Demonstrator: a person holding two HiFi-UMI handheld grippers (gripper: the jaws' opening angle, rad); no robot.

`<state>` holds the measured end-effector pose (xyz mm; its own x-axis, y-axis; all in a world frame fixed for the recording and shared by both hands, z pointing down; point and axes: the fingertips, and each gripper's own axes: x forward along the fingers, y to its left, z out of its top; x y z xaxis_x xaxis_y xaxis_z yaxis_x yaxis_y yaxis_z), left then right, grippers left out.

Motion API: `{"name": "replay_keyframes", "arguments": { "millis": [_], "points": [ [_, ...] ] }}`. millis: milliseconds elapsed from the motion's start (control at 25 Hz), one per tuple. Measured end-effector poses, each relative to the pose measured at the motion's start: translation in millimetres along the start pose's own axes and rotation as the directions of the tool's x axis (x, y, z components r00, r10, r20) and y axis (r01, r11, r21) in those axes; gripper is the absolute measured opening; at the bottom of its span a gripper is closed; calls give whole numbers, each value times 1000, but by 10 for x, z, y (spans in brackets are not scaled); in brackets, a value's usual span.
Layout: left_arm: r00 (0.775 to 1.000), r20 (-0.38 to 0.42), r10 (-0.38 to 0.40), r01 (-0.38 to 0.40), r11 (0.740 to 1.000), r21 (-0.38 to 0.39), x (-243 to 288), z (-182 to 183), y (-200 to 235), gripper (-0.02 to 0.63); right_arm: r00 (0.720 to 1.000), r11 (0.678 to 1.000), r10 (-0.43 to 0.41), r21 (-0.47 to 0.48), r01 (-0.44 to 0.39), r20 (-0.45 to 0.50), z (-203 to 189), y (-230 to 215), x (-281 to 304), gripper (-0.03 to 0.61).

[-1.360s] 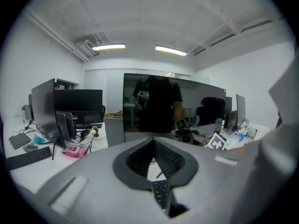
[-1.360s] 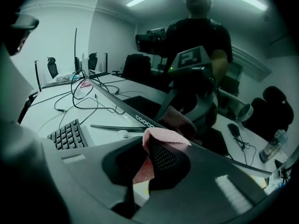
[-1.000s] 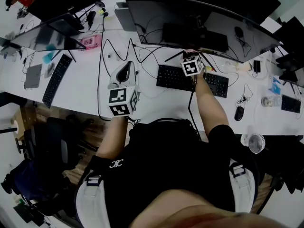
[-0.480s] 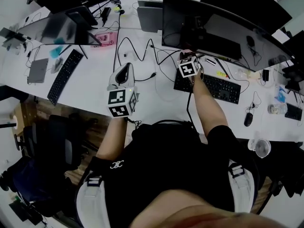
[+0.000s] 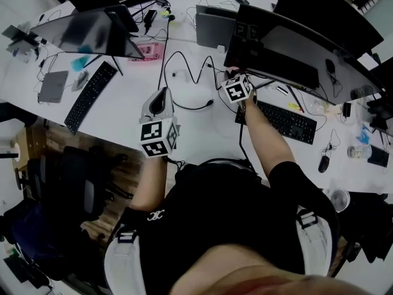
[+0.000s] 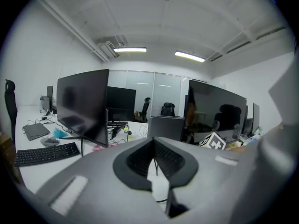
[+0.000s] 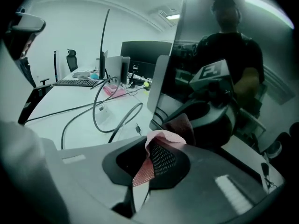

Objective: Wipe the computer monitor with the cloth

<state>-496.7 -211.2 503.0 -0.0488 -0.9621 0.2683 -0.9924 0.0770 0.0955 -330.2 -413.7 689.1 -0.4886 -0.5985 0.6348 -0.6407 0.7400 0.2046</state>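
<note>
Fingers of the right gripper pinched on the pink cloth, whose free fold meets its own dark reflection low on the monitor, by the screen's left edge. From the head view the cloth is hidden behind the marker cube. Left gripper fingers pressed together, nothing between them, held over the white bench, well apart from the monitor.

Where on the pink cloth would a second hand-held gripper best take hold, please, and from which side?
Take the loose fold of the cloth that bunches up past the tips of the right hand-held gripper, coming from ahead, on the monitor side. The rest is pinched between its shut jaws, leaving only that puffed edge free.
</note>
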Motion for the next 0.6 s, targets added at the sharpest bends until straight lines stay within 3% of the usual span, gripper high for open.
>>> {"name": "replay_keyframes", "arguments": {
  "millis": [160, 320, 600],
  "points": [
    [1000, -4, 12, -12, 1000, -17, -12, -38, 108, 51, 1000, 1000, 9, -27, -9, 19, 192, 137, 26, 14],
    [1000, -7, 8, -8, 1000, -23, -2, -54, 130, 51, 996, 1000, 25, 17, -27, 89, 442, 224, -27, 14],
    [1000, -1, -10, 10, 999, -51, -71, -28, 52, 51, 970, 998, -43, 63, 28, 239, 1000, 53, -440, 14]
  ]
}}
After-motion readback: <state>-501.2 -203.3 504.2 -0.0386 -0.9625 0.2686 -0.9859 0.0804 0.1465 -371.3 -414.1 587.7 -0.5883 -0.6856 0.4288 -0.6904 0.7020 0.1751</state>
